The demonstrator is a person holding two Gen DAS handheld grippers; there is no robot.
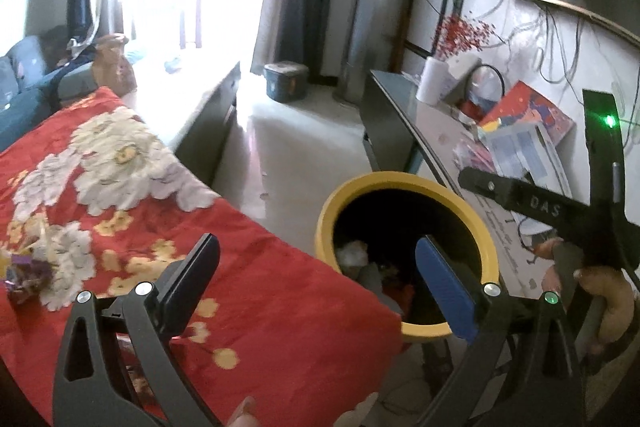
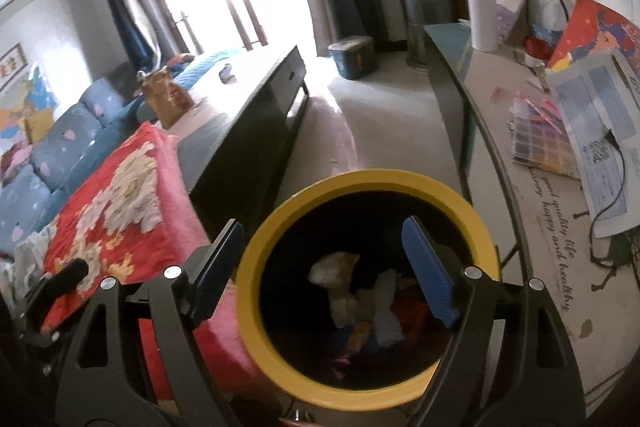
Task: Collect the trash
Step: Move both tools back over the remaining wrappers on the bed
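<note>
A yellow-rimmed round bin (image 1: 406, 179) (image 2: 360, 177) stands between a red flowered blanket and a side table. Crumpled white paper and coloured wrappers (image 2: 360, 291) lie at its bottom. My right gripper (image 2: 324, 247) hangs open right over the bin's mouth, nothing between its fingers. My left gripper (image 1: 316, 259) is open and empty over the blanket's corner and the bin's left rim. A purple and gold wrapper (image 1: 28, 273) lies on the blanket (image 1: 260, 307) at the far left. The other gripper's black body, held by a hand (image 1: 612, 303), shows at the right of the left wrist view.
A long side table (image 2: 532, 187) on the right carries papers, a cable, a white paper roll (image 2: 484, 23) and red dried flowers. A dark low cabinet (image 2: 256, 115) runs behind the blanket. A blue sofa (image 2: 60, 147) sits at the left. A lidded tub (image 2: 352, 57) stands on the pale floor.
</note>
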